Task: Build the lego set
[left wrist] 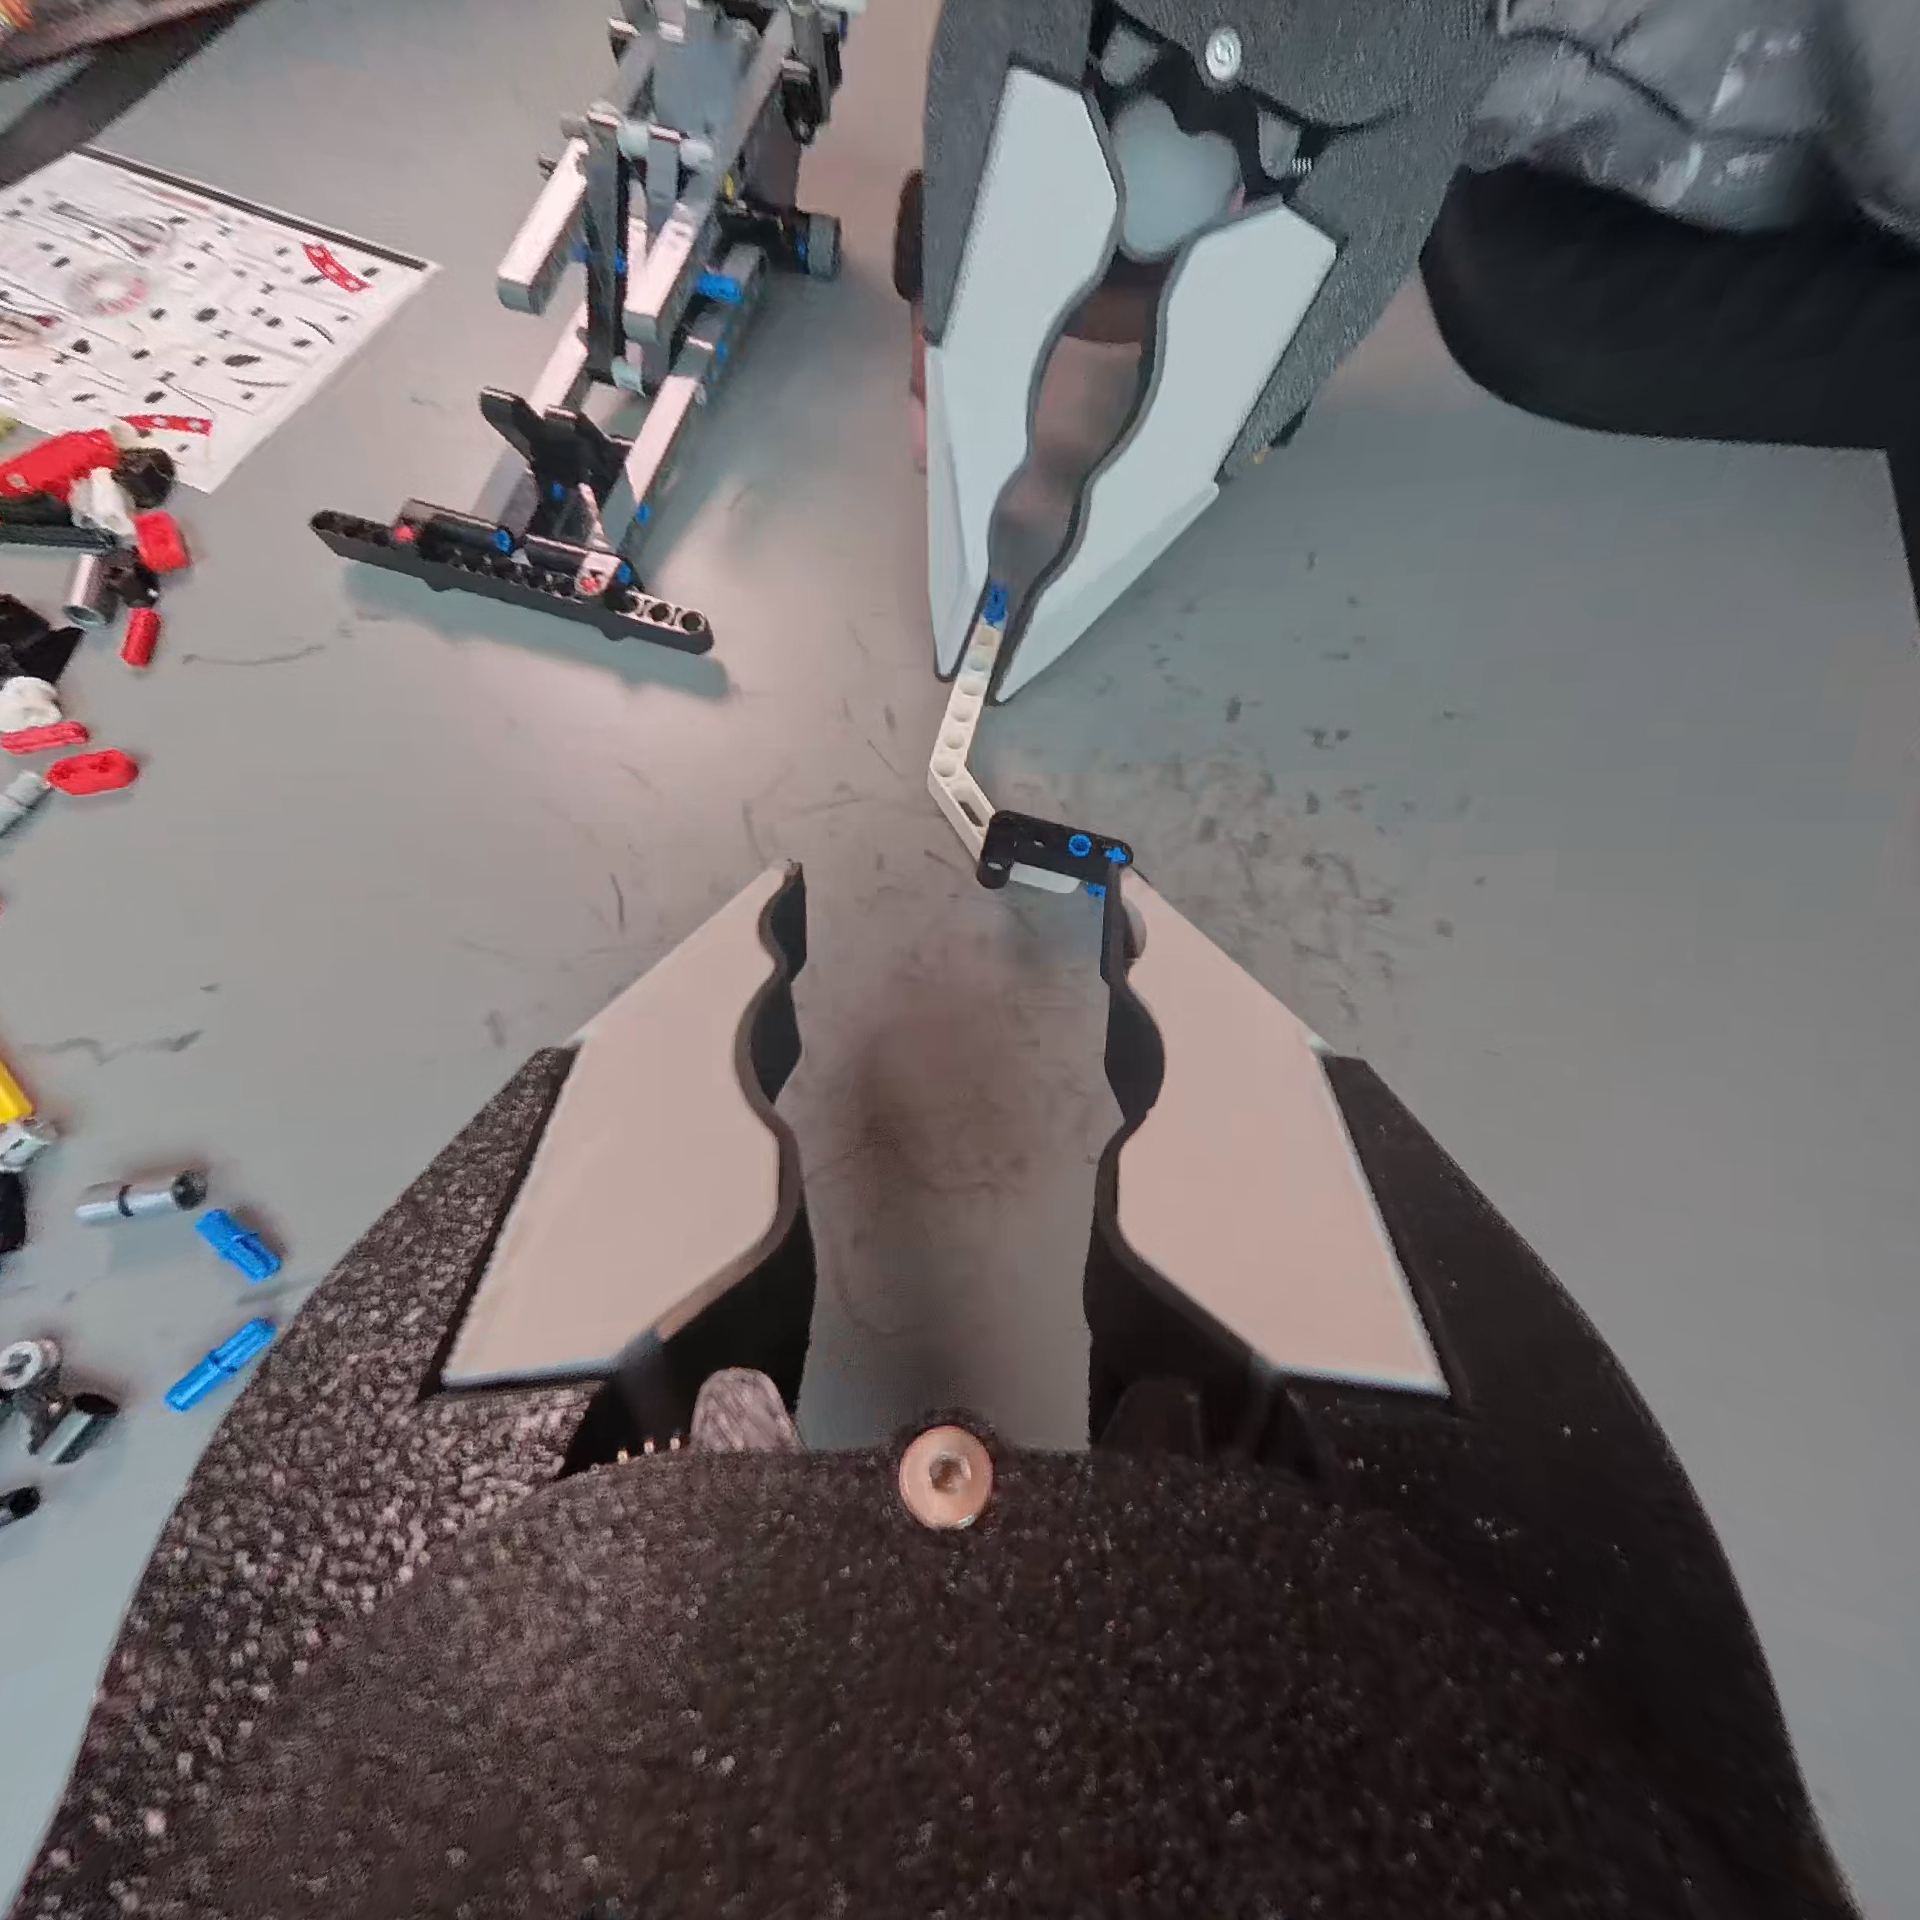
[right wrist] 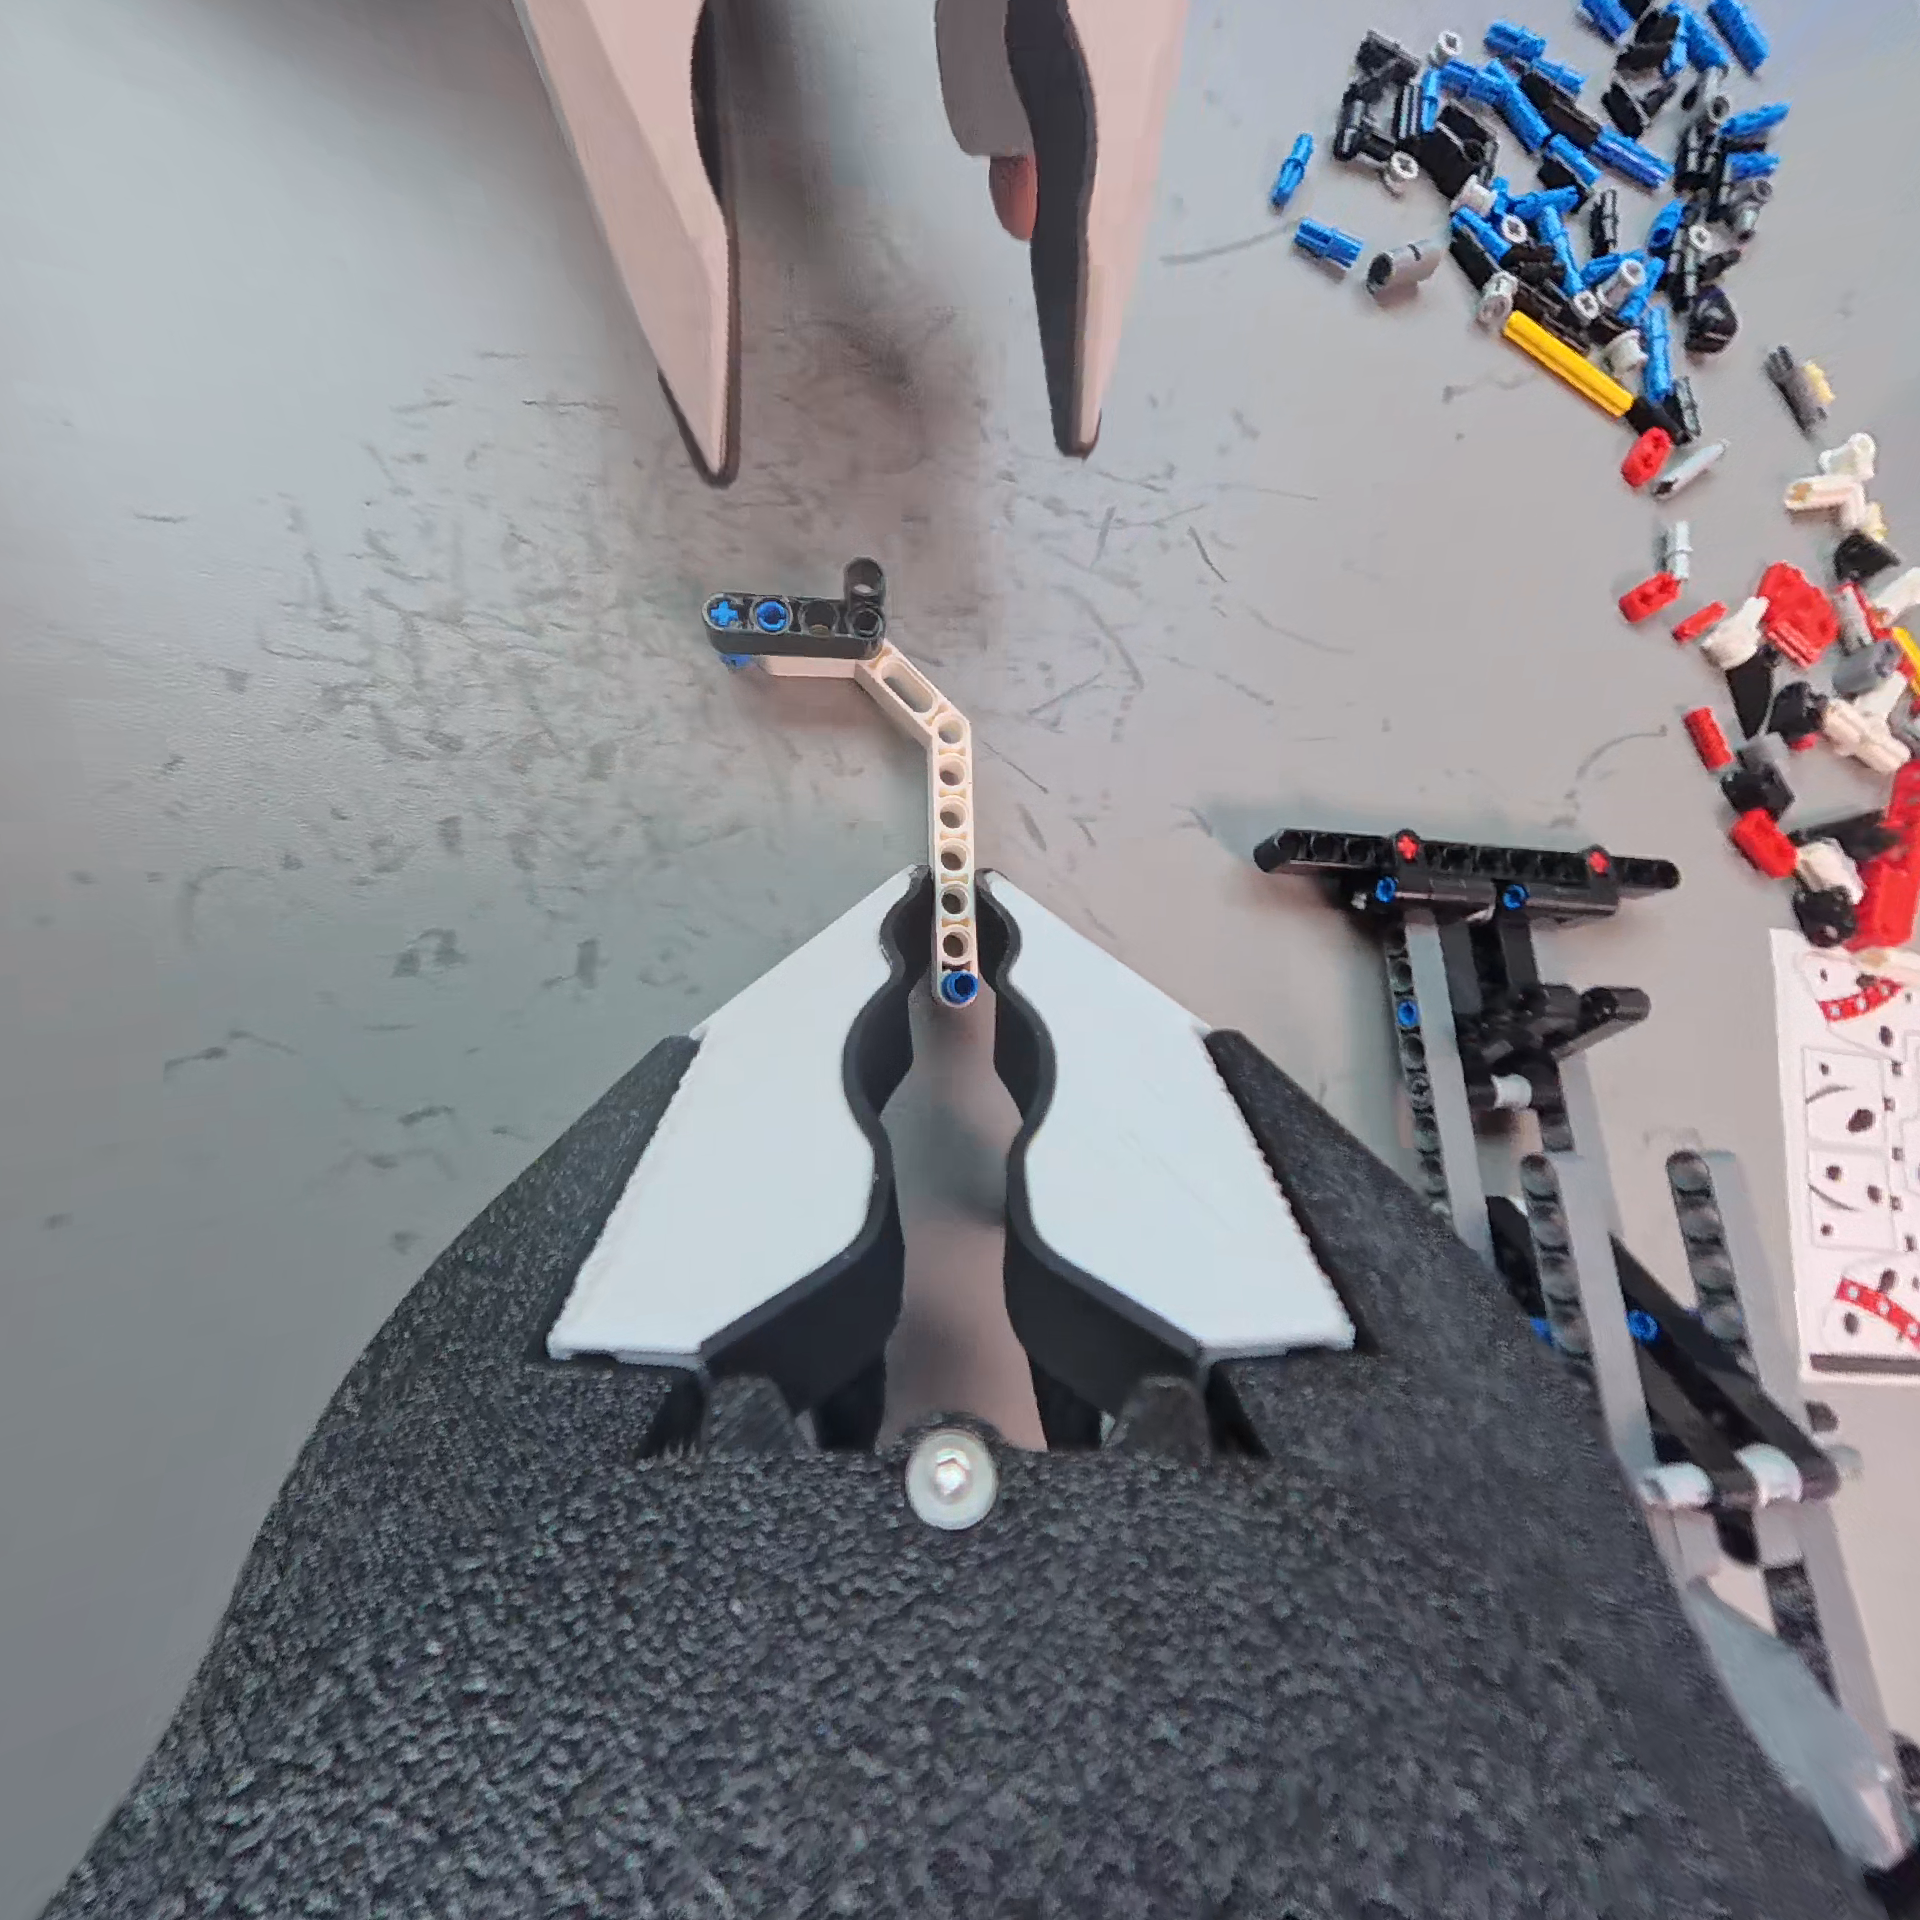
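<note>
The right gripper [right wrist: 951, 883] pinches only the near end of the white bent beam [right wrist: 951, 790], whose far end carries a black beam [right wrist: 795, 615] with blue pins. The left gripper [left wrist: 956, 883], spread wide, sits just beside that black end. A sideways nudge could probably twist the beam out of the narrow pinch. The grey table [right wrist: 364, 727] is scuffed; a half-built frame [right wrist: 1496, 987], loose pieces [right wrist: 1558, 177] and a paper sheet [right wrist: 1849, 1143] lie to the right.
</note>
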Action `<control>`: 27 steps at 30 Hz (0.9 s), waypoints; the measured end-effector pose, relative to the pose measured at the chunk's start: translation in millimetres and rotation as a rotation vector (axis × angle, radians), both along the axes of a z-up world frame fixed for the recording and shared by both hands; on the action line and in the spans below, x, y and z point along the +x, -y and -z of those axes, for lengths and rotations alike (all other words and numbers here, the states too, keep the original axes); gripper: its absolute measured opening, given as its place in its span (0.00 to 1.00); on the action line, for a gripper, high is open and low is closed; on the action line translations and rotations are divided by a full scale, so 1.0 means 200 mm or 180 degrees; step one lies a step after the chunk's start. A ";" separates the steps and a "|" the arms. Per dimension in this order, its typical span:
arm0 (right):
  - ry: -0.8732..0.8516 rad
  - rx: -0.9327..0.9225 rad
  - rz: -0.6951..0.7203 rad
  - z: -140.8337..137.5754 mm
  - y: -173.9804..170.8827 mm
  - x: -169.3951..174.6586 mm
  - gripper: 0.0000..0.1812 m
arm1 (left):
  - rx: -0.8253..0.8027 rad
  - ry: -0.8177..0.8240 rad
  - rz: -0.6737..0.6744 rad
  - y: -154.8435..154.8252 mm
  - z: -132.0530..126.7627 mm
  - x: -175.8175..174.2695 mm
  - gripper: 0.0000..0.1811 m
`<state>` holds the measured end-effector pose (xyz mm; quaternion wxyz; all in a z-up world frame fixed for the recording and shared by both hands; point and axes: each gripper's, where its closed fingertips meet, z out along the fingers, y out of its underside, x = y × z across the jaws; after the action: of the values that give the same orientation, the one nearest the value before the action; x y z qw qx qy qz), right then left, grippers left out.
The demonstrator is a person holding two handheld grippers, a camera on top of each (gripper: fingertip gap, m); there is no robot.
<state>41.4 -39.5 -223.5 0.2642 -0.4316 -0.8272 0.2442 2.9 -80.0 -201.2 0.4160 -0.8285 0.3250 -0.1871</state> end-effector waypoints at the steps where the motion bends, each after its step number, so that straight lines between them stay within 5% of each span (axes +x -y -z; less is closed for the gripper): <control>1: -0.0007 0.0030 -0.0058 0.00 0.00 -0.02 0.04 | -0.0055 -0.0056 0.0058 0.00 0.02 0.01 0.31; 4: -0.0079 -0.0054 -0.0075 -0.08 -0.03 -0.08 0.15 | 0.0123 -0.0146 -0.0014 -0.03 -0.01 -0.03 0.31; 6: -0.0526 -0.0197 0.0116 -0.28 -0.14 -0.14 0.17 | 0.0365 0.0057 -0.0200 -0.08 -0.11 -0.08 0.29; 10: -0.1695 -0.0156 0.1069 -0.76 -0.66 -0.26 0.18 | 0.0980 0.0377 -0.0801 -0.26 -0.36 -0.31 0.29; 13: -0.2179 0.0191 0.1712 -0.97 -1.10 -0.34 0.14 | 0.1287 0.0560 -0.1127 -0.41 -0.53 -0.46 0.29; 19: -0.2056 0.0631 0.2015 -1.01 -1.56 -0.61 0.18 | 0.1645 0.0613 -0.1513 -0.73 -0.80 -0.66 0.27; 25: -0.1781 0.1068 0.1768 -0.96 -1.65 -0.89 0.16 | 0.1710 0.0312 -0.1802 -1.15 -0.92 -0.83 0.24; 27: -0.1657 0.1277 0.1800 -0.94 -1.67 -0.91 0.07 | 0.1642 0.0097 -0.1849 -1.30 -0.91 -0.88 0.23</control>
<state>-140.5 294.9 -35.9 0.5991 -0.5054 -0.6133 0.0973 -172.7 179.7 -18.7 0.6511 -0.7513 0.1070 0.0142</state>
